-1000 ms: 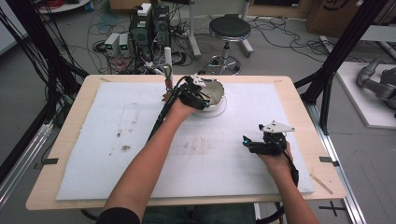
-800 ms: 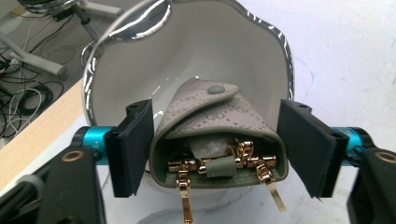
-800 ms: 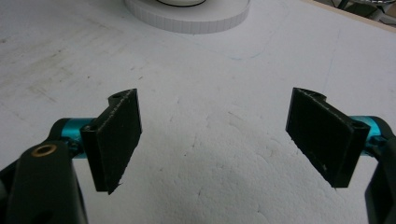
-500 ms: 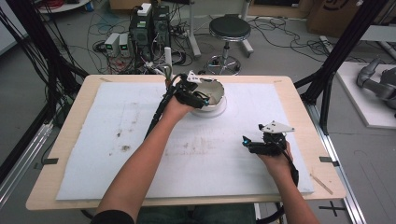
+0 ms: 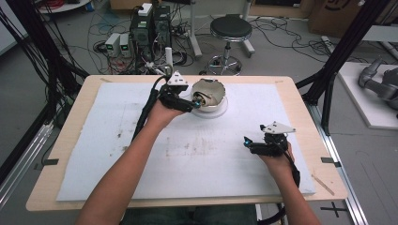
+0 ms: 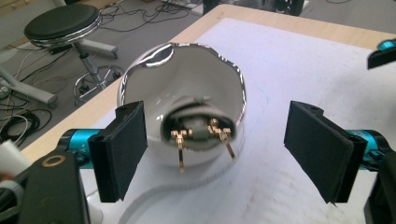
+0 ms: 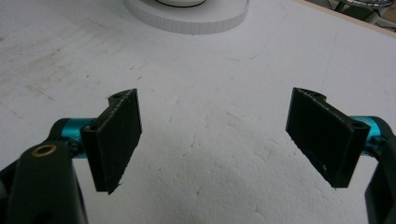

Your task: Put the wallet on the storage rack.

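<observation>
Two left gripper (image 6: pixel 224 154) fingers (image 6: pixel 122 149) just opened wide, chrome reflector bowl (image 6: pixel 187 93) just ahead, untouched, nothing held.

Mirror-glossy chrome reflector bowl (image 6: pixel 187 88) with brass contacts, matt rough white foam sheet (image 5: pixel 234 154), pale wooden table (image 5: pixel 305 101)

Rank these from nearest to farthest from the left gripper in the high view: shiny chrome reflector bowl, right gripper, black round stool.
1. Shiny chrome reflector bowl, directly beside the left gripper, on the white round foam base.
2. Right gripper, nearer the table's front right.
3. Black round stool, on the floor beyond the table.
</observation>
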`<state>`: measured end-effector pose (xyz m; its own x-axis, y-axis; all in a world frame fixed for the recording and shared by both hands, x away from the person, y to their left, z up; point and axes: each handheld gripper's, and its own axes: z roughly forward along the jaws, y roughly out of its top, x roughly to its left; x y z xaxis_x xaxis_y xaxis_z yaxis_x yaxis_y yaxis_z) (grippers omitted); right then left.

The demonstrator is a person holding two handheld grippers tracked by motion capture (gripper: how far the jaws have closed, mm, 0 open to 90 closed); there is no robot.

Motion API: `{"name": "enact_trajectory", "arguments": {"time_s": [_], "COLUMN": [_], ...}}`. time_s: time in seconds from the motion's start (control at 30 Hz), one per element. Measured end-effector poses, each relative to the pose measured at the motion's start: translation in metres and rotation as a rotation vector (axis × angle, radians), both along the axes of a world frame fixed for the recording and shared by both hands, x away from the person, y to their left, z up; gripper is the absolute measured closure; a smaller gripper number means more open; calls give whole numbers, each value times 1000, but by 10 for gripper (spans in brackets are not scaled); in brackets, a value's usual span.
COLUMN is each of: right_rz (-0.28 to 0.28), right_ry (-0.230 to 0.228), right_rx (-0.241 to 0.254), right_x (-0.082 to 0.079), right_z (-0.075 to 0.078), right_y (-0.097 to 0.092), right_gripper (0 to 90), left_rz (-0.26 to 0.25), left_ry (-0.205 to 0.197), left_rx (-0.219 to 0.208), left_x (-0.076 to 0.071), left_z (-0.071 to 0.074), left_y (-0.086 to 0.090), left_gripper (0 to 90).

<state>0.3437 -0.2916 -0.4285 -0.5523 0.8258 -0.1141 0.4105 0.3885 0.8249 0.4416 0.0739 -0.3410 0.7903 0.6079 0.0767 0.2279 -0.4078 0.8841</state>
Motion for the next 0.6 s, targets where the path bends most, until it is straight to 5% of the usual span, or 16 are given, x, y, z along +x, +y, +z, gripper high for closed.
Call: {"name": "enact_trajectory", "arguments": {"time_s": [0.6], "right_rz": [12], "right_ry": [-11], "right_rx": [-10], "right_x": [-1], "right_z": [1], "right_y": [3], "right_gripper": [186], "left_rz": [51], "left_ry": [-35], "left_rx": [13], "left_x": [-58], "left_z": [-22], "left_y": [68], "left_gripper": [203]}}
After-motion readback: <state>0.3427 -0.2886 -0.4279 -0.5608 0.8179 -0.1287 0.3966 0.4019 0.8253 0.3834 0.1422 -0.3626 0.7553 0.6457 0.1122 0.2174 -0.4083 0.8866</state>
